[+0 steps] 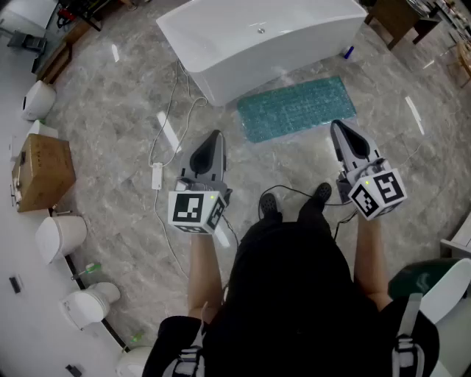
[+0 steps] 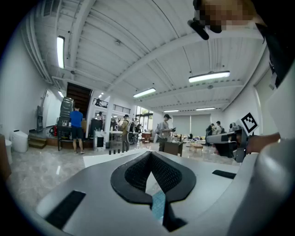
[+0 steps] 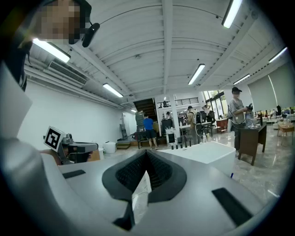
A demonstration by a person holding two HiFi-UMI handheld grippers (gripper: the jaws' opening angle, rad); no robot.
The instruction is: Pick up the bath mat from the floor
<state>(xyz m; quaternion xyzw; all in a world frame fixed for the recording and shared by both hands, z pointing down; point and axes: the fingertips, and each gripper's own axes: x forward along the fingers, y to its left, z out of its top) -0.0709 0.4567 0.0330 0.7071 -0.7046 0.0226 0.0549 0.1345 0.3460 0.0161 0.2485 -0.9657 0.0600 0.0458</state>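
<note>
I'm starting at the left edge, where a row of white fixtures (image 1: 60, 237) and a cardboard box (image 1: 44, 171) are lining the wall, so that side is closed off. Just right of them the marble floor (image 1: 110, 147) is opening wide. Only a thin cable (image 1: 171, 110) is crossing it, trailing from the tub end down past a small white adapter (image 1: 156, 175).

My left gripper (image 1: 214, 135) is hovering just right of that adapter, its jaws pressed together with nothing between them, pointing toward the far side.

Ahead, the white bathtub (image 1: 243, 44) is blocking the far side. The teal bath mat (image 1: 298, 108) is lying flat on the floor just in front of it. It is lying slanted, and its far left corner is sitting right beside the tub's base, though I can't tell if they're touching. The mat's near edge is free, with bare floor between it and both grippers.

My right gripper (image 1: 338, 127) is hanging near the mat's right near corner, tongs closed and empty too.

Farther right, the floor is running open until dark furniture (image 1: 397, 18) is crowding the far right corner.
</note>
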